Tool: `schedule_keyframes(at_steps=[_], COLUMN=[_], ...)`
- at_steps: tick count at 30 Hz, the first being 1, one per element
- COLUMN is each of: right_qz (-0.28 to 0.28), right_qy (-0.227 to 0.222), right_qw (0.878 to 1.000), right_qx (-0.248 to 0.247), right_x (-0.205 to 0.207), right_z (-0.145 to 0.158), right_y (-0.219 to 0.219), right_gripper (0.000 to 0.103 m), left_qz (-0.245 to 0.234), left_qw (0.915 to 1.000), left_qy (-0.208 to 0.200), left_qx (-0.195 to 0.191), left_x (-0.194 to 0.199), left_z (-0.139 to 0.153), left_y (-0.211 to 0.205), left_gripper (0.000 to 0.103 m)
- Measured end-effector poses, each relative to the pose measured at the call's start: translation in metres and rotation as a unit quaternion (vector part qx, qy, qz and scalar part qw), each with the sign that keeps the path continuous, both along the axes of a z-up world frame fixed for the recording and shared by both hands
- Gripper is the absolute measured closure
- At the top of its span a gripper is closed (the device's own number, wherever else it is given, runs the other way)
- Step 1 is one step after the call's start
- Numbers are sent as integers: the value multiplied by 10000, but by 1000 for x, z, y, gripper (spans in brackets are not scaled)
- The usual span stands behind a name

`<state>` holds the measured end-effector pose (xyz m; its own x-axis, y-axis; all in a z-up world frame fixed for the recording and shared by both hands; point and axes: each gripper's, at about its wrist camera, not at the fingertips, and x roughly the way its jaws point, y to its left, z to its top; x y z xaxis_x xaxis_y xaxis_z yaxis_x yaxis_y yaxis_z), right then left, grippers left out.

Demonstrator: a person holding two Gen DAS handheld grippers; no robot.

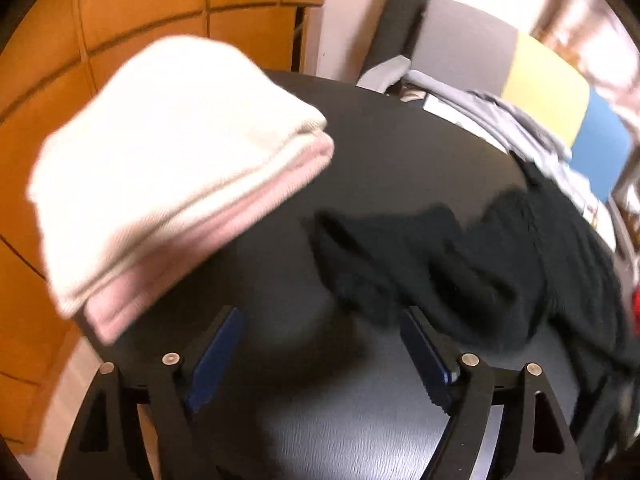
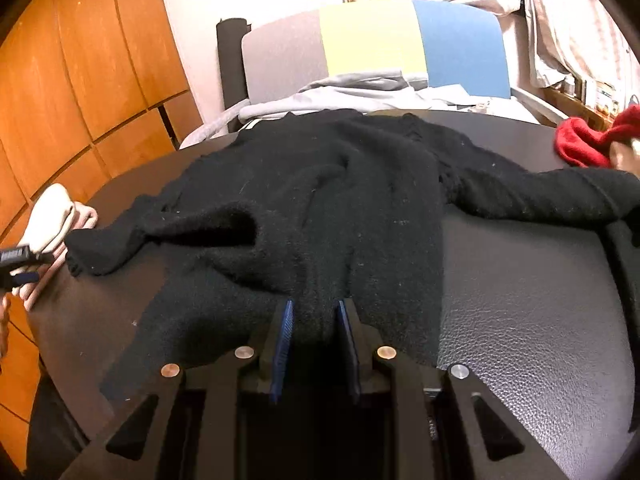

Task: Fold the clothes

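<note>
Red cloth (image 2: 584, 144): right wrist cam only

Both tools are built of matte black plastic. On the left gripper (image 1: 322, 354), two angled arms are tipped with flat dark-blue pads (image 1: 424, 350), and round silver pivot screws (image 1: 469, 359) are set at the joints. On the right gripper (image 2: 316, 342), ribbed blue pads (image 2: 283, 338), copper-toned and silver screws (image 2: 386, 352) and triangular cut-outs are seen.

Left gripper (image 1: 320, 344) jaws wide apart, right gripper (image 2: 314, 320) jaws pinching cloth
</note>
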<state>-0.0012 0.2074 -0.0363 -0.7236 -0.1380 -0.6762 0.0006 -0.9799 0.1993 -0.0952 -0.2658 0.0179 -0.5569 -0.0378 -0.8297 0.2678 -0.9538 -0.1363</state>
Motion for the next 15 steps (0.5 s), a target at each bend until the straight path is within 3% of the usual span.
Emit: schedule_keyframes(at_steps=[2, 5, 9, 11, 12, 13, 15], right_qz=[-3, 26, 7, 1, 2, 7, 24], right_qy=[-12, -34, -15, -11, -16, -25, -33], right_qw=[10000, 9999, 9999, 9999, 9998, 9997, 9997], right_qx=[-75, -109, -101, -159, -198, -230, -234], right_x=[-2, -3, -2, -2, -2, -3, -3], right_z=[1, 1, 1, 1, 0, 0, 0], right_y=[5, 8, 7, 8, 9, 10, 10], right_gripper=[80, 80, 80, 80, 80, 80, 80], left_qz=[28, 245, -119, -374, -504, -634, -735], left_qw=[9999, 9983, 9912, 9890, 9886, 9879, 9871], left_qy=[-111, -224, -940, -953, -843, -734, -503], left_qx=[-34, -481, -926, -1065, -1139, -1212, -1328], left_x=[-23, -58, -94, -96, -92, -89, -82], left_z=[0, 3, -23, -32, -29, -25, -13], left_y=[-4, -11, 5, 20, 28, 37, 49], left_gripper=[20, 20, 17, 32, 65, 92, 93])
